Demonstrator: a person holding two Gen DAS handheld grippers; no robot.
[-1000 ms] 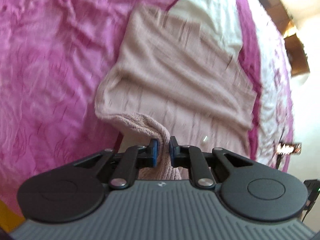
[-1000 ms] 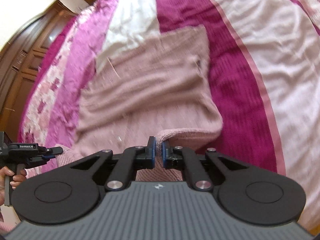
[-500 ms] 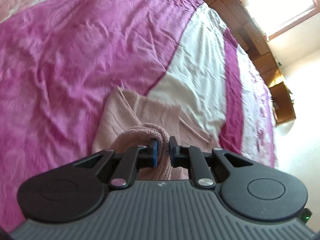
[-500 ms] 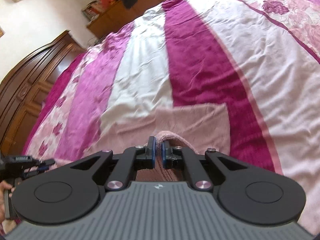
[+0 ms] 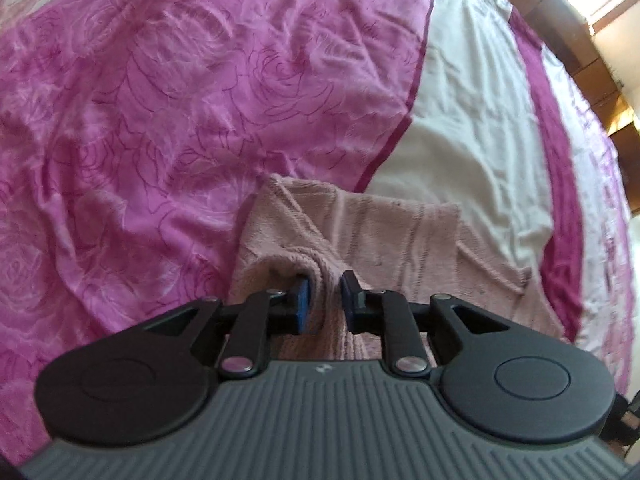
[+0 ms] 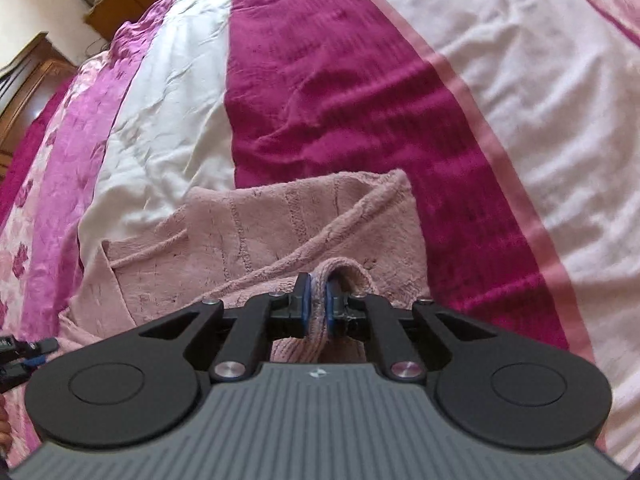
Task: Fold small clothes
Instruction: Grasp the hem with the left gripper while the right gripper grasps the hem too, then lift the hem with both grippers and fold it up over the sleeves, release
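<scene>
A dusty pink knitted garment [image 5: 380, 232] lies on the bed, its near part doubled over onto the far part. My left gripper [image 5: 325, 300] pinches a raised fold at the garment's left side, with cloth filling the narrow gap between the blue pads. In the right wrist view the same garment [image 6: 260, 232] shows a corded hem running diagonally. My right gripper [image 6: 316, 304] is shut on a looped fold at its right side. The left gripper [image 6: 24, 352] peeks in at the left edge of that view, just beside the garment.
A bedspread [image 5: 160, 120] striped in pink, magenta and cream [image 6: 320, 80] covers everything around the garment. Dark wooden furniture [image 6: 24, 80] stands past the bed's far left, and wooden shelves [image 5: 580, 40] line the far side.
Both grippers carried the garment's near edge forward over the rest and came down close to the bed. The spread-out cloth is now doubled over. The left pads stand slightly wider apart.
</scene>
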